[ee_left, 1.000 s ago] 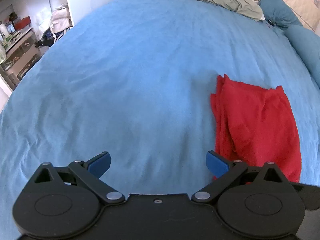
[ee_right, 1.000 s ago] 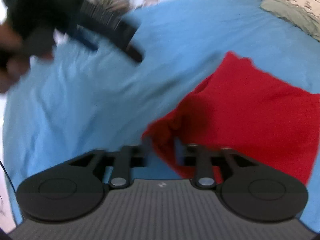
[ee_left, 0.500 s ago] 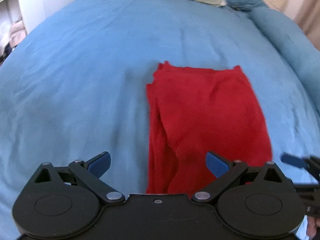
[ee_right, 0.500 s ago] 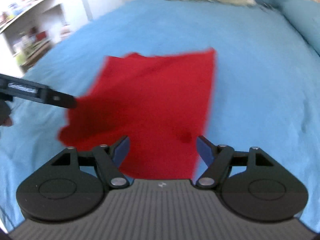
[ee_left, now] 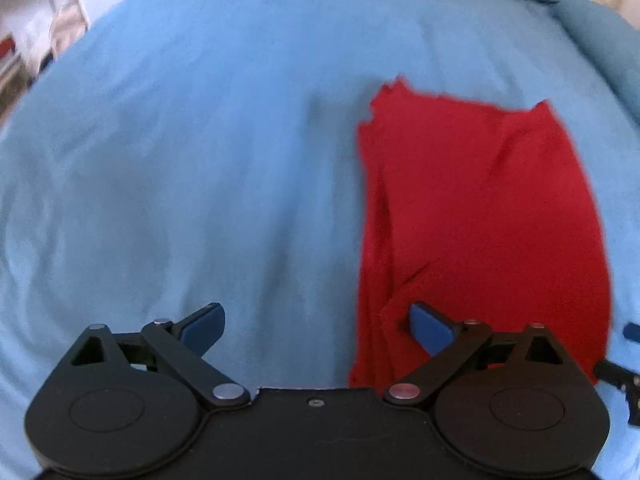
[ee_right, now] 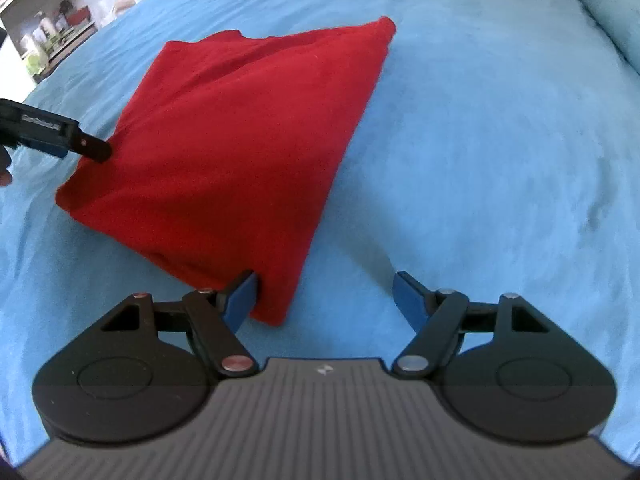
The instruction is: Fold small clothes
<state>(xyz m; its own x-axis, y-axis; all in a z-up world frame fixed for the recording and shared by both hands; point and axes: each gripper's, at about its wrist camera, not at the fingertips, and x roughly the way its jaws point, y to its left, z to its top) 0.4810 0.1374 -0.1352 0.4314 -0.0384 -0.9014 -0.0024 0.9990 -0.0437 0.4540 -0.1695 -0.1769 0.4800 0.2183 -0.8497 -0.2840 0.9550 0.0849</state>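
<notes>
A red garment (ee_left: 480,216) lies folded flat on the blue bedspread (ee_left: 200,140). It also shows in the right wrist view (ee_right: 240,140). My left gripper (ee_left: 316,330) is open, its right pad over the garment's near left edge, its left pad over bare bedspread. My right gripper (ee_right: 324,298) is open at the garment's near right corner, its left pad touching the cloth. The left gripper's finger (ee_right: 60,138) shows in the right wrist view at the garment's left edge. Neither gripper holds anything.
Pillows and a teal bolster (ee_left: 592,24) lie at the head of the bed. White shelves with clutter (ee_right: 52,32) stand past the bed's left side. Blue bedspread (ee_right: 500,140) stretches to the right of the garment.
The right gripper has let go of the garment and opened, and the garment now lies flat. Both grippers have moved to its near edge, one at each corner.
</notes>
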